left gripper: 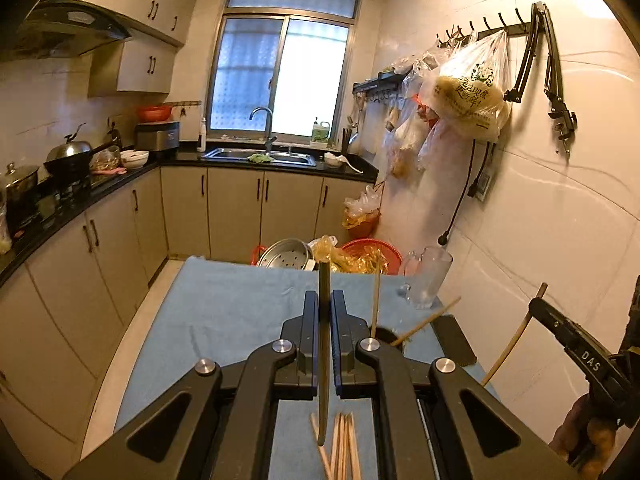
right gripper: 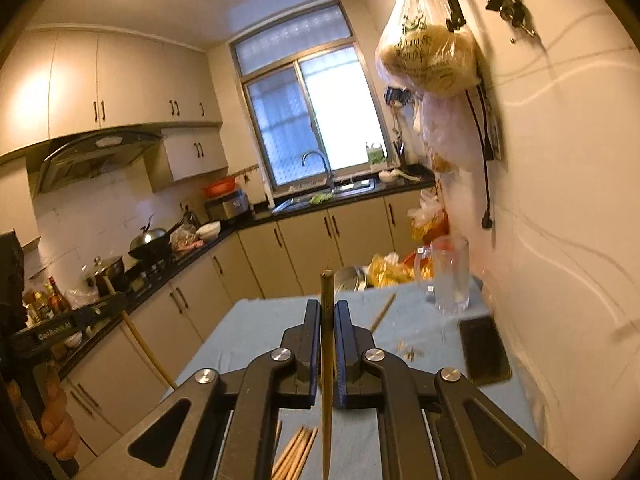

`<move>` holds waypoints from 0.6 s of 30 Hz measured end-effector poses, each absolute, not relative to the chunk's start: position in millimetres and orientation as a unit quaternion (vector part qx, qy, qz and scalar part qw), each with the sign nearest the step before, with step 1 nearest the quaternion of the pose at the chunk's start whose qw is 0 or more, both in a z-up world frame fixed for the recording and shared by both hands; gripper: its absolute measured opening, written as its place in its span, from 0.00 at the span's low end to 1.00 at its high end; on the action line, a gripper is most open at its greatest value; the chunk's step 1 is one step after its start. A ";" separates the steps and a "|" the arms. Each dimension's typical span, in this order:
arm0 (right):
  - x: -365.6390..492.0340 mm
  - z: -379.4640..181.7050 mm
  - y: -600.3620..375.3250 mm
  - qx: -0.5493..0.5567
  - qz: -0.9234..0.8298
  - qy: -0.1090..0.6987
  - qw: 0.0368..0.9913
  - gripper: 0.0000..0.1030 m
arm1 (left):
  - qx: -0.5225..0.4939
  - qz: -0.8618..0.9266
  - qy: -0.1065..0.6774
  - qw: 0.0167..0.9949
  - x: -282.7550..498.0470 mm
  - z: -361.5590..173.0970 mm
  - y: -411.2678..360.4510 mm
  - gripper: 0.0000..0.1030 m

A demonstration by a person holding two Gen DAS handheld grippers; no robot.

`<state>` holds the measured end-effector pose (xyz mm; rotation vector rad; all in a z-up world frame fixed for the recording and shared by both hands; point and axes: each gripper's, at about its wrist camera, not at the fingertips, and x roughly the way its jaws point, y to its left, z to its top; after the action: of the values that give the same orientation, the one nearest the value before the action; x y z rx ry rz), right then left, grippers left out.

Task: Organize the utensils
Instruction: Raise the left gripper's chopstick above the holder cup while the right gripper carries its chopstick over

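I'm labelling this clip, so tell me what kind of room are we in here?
A home kitchen, almost certainly: a sink under the window, a wok on the stove below a range hood, and cabinets along the counter. Both grippers hold chopsticks over a cloth-covered table.

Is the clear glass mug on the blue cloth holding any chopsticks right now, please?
No, the glass mug stands empty on the blue cloth, while each gripper holds one chopstick.
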<state>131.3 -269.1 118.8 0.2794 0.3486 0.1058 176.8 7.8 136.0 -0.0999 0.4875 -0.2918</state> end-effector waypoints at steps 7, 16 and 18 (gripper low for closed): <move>167.7 138.9 -274.3 0.142 0.038 0.137 0.980 0.07 | -0.059 -0.178 0.212 0.959 215.8 154.1 -19.5 0.06; 217.3 145.4 -271.6 0.142 0.031 0.114 0.983 0.08 | -0.056 -0.194 0.201 0.959 255.8 155.7 -52.5 0.06; 225.3 142.2 -272.4 0.146 0.027 0.111 0.983 0.08 | -0.059 -0.193 0.204 0.958 264.9 152.2 -57.0 0.06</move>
<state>225.3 -272.4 142.2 0.2929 0.2224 0.0549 264.9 -57.0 152.2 -0.1196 0.4138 -0.3911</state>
